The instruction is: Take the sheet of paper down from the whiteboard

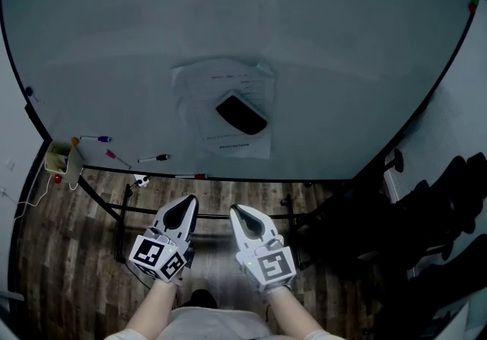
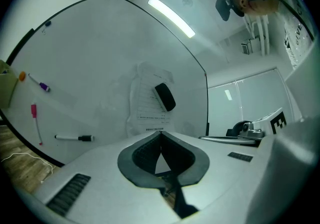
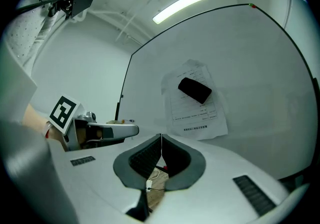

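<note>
**Both grippers shut & empty, paper up on the board**

Your L gripper (image 1: 189,201) and R gripper (image 1: 237,213) sit side by side low in the head view, over the wood floor (image 1: 76,255). Both point at the whiteboard (image 1: 228,19), short of it. L fingers (image 2: 142,154) are closed tip to tip w/ nothing between them. R fingers (image 3: 145,158) are the same: together, empty. The sheet of paper (image 1: 228,99) hangs about mid-board, a bit crumpled, w/ a black eraser (image 1: 242,115) lying tilted across it. Neither gripper touches the sheet. Three markers (image 1: 154,157) lie along the board's bottom edge, down-left of the paper.
</note>
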Demonstrator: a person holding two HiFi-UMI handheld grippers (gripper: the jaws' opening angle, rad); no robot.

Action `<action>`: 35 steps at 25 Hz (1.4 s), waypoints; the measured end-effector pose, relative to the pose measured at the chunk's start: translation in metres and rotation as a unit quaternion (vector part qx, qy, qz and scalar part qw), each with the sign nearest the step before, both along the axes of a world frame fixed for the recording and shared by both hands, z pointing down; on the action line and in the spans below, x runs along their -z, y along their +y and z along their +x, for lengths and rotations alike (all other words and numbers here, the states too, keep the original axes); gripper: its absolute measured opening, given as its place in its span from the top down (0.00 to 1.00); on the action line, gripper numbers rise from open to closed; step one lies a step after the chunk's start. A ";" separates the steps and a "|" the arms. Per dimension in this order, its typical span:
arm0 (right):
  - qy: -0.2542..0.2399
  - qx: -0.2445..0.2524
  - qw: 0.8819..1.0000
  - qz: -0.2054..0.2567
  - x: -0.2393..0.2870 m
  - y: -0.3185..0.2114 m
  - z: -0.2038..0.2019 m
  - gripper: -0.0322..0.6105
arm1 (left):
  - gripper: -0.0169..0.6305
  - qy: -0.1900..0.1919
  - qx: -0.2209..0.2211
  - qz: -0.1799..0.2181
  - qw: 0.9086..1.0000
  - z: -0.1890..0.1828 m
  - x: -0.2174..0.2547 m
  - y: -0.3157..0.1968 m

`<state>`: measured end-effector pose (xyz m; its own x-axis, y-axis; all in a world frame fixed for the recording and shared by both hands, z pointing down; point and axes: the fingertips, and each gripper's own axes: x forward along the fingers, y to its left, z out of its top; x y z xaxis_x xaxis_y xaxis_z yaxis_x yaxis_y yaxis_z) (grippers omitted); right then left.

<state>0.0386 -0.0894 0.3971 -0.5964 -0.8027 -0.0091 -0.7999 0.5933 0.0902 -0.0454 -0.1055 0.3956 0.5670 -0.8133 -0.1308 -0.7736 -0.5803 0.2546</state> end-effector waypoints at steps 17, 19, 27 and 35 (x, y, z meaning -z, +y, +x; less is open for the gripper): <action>0.006 -0.029 1.000 -0.007 -0.017 -0.063 -0.036 0.92 | 0.95 -0.014 -0.061 0.004 0.998 -0.020 -0.008 -0.071; 0.007 -0.031 0.999 -0.012 -0.019 -0.066 -0.035 0.92 | 0.95 -0.015 -0.062 0.002 0.998 -0.020 -0.008 -0.075; 0.008 -0.038 0.999 -0.010 -0.016 -0.085 -0.029 0.92 | 0.95 -0.002 -0.069 0.006 0.998 -0.018 -0.001 -0.094; 0.037 -0.027 0.998 0.030 -0.004 -0.102 -0.037 0.92 | 0.95 -0.025 -0.065 0.015 0.997 -0.021 0.006 -0.111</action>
<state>0.0020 -0.1911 0.4015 -0.5527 -0.8332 -0.0146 -0.8205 0.5411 0.1843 -0.0665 -0.2167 0.3893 0.6744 -0.7282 -0.1221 -0.7023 -0.6837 0.1982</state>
